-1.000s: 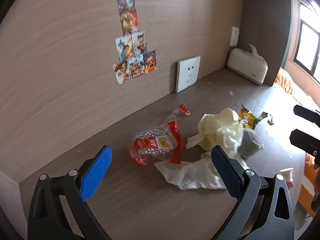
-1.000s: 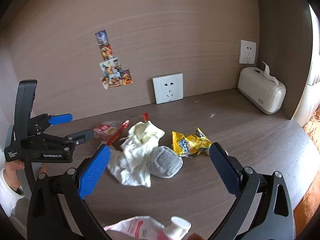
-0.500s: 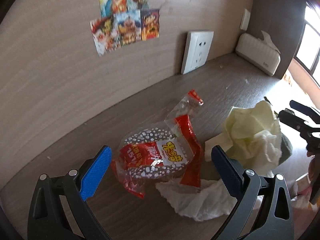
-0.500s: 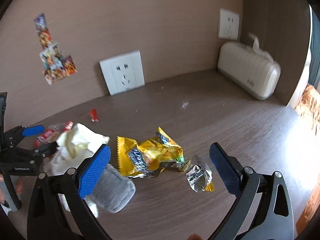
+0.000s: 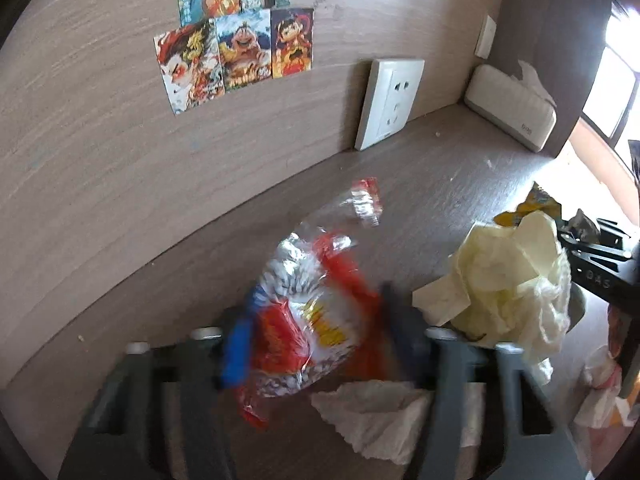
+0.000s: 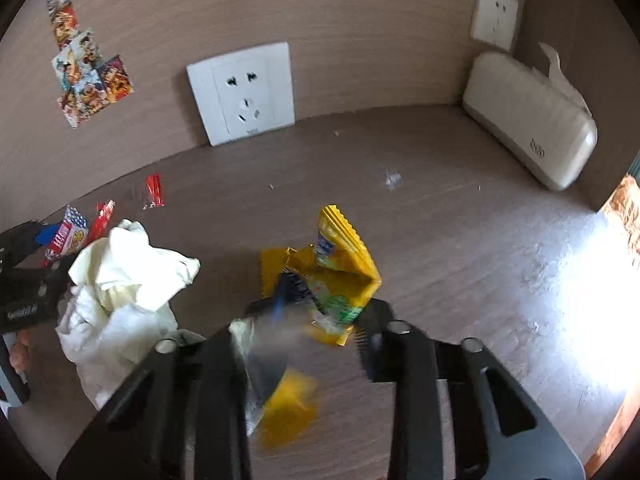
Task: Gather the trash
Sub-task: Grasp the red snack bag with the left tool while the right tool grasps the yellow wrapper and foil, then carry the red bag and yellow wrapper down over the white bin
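Closing on trash: the two views are taken in turn below.

Left wrist view, left gripper (image 5: 316,344): the jaws are seen closing, blurred, with the red and white snack wrapper (image 5: 308,312) caught between the blue pads.
Left wrist view, wrapper: it is found on the wooden desk (image 5: 440,184), below the stickers (image 5: 236,40) on the wall.
Left wrist view, neighbours: a white tissue (image 5: 376,420) is laid just beside the wrapper; a crumpled yellow cloth (image 5: 508,280) is piled to the right.

Right wrist view, right gripper (image 6: 320,316): the jaws are drawn almost fully together and clamped on the yellow snack packet (image 6: 340,264).
Right wrist view, packet: it is held near the desk's middle, in front of the wall socket (image 6: 244,92).
Right wrist view, surroundings: a tissue box (image 6: 528,120) is set at the far right corner.
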Tool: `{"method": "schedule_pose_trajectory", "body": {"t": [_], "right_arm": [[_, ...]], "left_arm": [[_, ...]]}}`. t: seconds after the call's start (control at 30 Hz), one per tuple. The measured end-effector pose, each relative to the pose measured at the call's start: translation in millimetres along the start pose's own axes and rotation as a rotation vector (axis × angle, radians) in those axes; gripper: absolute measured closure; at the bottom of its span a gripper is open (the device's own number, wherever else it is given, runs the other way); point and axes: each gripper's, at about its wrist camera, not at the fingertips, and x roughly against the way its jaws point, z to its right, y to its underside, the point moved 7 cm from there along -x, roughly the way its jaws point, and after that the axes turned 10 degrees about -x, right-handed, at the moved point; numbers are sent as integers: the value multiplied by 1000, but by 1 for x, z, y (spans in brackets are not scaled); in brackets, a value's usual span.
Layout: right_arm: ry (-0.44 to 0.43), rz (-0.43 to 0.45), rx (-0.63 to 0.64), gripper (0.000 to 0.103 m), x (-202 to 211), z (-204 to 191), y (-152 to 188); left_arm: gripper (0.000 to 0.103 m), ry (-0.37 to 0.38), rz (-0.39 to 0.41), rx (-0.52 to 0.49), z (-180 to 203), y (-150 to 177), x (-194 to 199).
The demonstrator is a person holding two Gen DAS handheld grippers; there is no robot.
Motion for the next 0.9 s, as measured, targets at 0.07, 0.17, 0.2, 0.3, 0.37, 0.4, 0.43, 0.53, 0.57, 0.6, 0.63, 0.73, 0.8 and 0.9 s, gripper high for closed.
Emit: {"method": "schedule_pose_trajectory", "body": {"t": [0.07, 0.17, 0.2, 0.3, 0.37, 0.4, 0.43, 0.53, 0.57, 0.6, 0.63, 0.73, 0.8, 0.9], "right_arm": [[-17, 8, -4, 89, 2, -1, 0], [-30, 39, -10, 90, 12, 1, -3], [-38, 55, -18, 90, 18, 2, -5], [-50, 99, -43, 90, 36, 6, -10], [-53, 125, -63, 90, 51, 11, -12], [-55, 136, -72, 90, 58, 13, -12], [-59, 144, -80, 90, 67, 16, -12], [-60, 177, -98, 90, 91, 22, -12], [-63, 191, -104, 90, 103, 24, -11], [-63, 206, -110, 90, 114, 26, -11], [-63, 227, -116, 90, 130, 29, -11], [-54, 264, -124, 90, 160, 37, -9], [-48, 286, -127, 90, 186, 45, -5], [-28, 316, -138, 90, 218, 60, 3]], "left_arm": [[73, 9, 17, 10, -1, -2, 5], [77, 20, 33, 17, -2, -5, 13], [77, 22, 39, 19, -2, -5, 18], [77, 17, 60, 17, 0, -7, 35], [77, 9, 79, 11, 2, -10, 49], [77, 7, 87, 7, 4, -11, 57], [77, 4, 98, 4, 6, -13, 66], [77, 6, 125, -12, 18, -23, 86], [77, 4, 139, -21, 24, -27, 96], [77, 6, 153, -33, 32, -32, 105], [77, 17, 164, -48, 40, -35, 115], [77, 38, 197, -94, 65, -44, 136], [77, 65, 222, -142, 93, -53, 150], [77, 108, 251, -197, 134, -62, 164]]}}
